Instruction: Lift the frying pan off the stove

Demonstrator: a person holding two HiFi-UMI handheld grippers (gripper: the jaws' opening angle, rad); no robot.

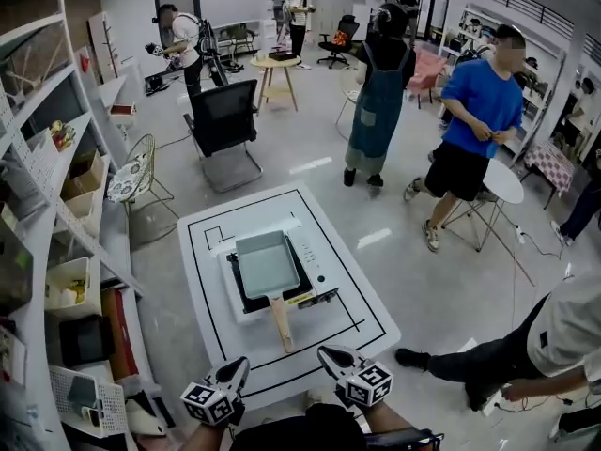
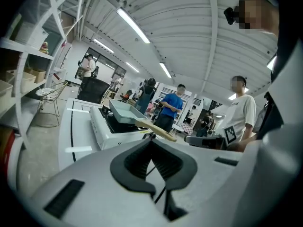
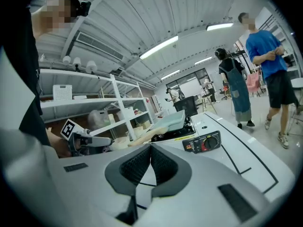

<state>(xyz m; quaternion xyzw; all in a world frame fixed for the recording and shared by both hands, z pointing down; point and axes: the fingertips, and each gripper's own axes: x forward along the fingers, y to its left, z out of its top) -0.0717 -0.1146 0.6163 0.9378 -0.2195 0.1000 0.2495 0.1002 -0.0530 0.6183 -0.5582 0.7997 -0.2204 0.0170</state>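
Observation:
A grey rectangular frying pan point(image 1: 266, 263) with a wooden handle point(image 1: 282, 321) sits on a white portable stove point(image 1: 322, 269) on the white table point(image 1: 202, 285). The handle points toward me. My left gripper point(image 1: 236, 372) hovers at the table's near edge, left of the handle, shut and holding nothing. My right gripper point(image 1: 329, 355) is at the near edge right of the handle, shut and holding nothing too. The left gripper view shows the pan point(image 2: 124, 112) ahead beyond the touching tips point(image 2: 151, 137). In the right gripper view the pan point(image 3: 174, 121) and the stove's knob point(image 3: 209, 143) lie past the tips point(image 3: 151, 146).
White shelving point(image 1: 38, 186) with boxes runs along the left. A black office chair point(image 1: 223, 120) stands beyond the table. Several people stand or walk at the back and right; one person point(image 1: 526, 346) crouches near the table's right side.

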